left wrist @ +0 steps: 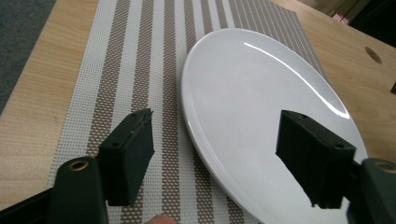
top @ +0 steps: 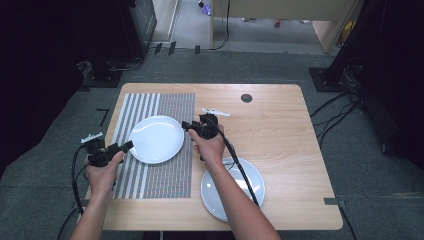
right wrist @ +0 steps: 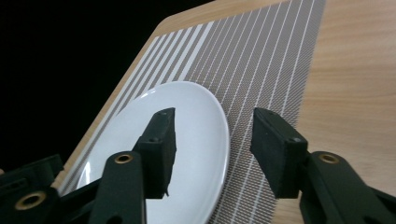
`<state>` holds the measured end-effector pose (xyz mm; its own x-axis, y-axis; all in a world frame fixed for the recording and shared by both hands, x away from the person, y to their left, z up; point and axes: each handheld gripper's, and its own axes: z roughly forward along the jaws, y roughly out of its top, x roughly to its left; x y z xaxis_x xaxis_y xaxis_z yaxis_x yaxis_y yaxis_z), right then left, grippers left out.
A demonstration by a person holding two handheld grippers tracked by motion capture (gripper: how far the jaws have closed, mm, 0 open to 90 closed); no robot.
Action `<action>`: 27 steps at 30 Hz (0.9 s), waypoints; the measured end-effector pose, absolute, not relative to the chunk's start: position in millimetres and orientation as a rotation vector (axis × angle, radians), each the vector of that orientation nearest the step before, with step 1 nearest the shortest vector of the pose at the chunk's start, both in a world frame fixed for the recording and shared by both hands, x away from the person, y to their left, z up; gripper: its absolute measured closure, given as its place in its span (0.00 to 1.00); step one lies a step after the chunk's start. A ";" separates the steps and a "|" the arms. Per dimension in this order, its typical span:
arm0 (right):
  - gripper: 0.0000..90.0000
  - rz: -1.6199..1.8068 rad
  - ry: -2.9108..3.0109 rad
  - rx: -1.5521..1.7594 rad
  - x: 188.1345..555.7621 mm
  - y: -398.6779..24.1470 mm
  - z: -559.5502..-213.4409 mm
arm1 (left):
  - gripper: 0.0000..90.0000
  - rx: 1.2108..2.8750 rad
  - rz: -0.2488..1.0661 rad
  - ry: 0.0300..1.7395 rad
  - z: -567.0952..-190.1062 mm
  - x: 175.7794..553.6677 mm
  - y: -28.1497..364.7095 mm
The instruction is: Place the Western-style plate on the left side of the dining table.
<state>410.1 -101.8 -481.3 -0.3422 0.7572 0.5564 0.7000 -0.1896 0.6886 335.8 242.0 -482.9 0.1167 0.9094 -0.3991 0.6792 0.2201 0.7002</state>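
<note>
Resting on a striped placemat (top: 165, 150) toward the left edge of the wooden tabletop (top: 280, 130), a white plate (top: 156, 139) is flanked by two hand-held grippers. The left gripper (top: 127, 145) is held at the plate's left rim, the right gripper (top: 187, 125) at its right rim; both sets of jaws are seen parted, with the rim between them but not pressed (gaps are visible on either side in the gripper views). The plate is round, plain and glossy, with a bright streak of reflected light. A stack of white plates (top: 250, 192) is seen near the front edge, partly covered by the right forearm. Bare wood is left along the right edge and far corners.
</note>
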 end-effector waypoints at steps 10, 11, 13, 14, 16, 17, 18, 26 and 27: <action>0.42 1.564 1.960 1.694 387.7 -132.9 -459.3 | 0.11 1.591 0.372 1.609 -472.5 314.2 235.8; 0.40 1.560 1.965 1.686 385.2 -137.0 -457.8 | 0.10 1.586 0.372 1.608 -471.9 312.6 236.3; 0.38 1.555 1.979 1.671 381.2 -143.9 -455.3 | 0.10 1.597 0.380 1.600 -470.5 307.7 236.8; 0.34 1.529 2.023 1.636 377.8 -147.7 -453.9 | 0.10 1.599 0.380 1.598 -469.8 305.7 236.9; 0.33 1.488 2.040 1.598 372.9 -152.2 -451.5 | 0.10 1.597 0.381 1.594 -468.5 301.7 236.1; 0.32 1.458 2.041 1.578 369.5 -155.1 -449.6 | 0.09 1.596 0.380 1.591 -468.1 300.4 235.9; 0.32 1.444 2.043 1.572 367.4 -156.8 -448.4 | 0.08 1.598 0.380 1.587 -467.5 298.3 236.0; 0.25 1.424 2.067 1.532 347.2 -177.3 -440.3 | 0.04 1.622 0.382 1.569 -467.8 282.1 236.3; 0.25 1.422 2.071 1.530 344.4 -180.0 -439.9 | 0.04 1.629 0.382 1.567 -468.3 280.0 235.6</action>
<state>344.4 -180.0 -439.9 -0.4444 0.8213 0.3577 0.6287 0.0015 0.7777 280.0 235.6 -468.3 0.1778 0.9317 -0.3167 0.6813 0.1157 0.7228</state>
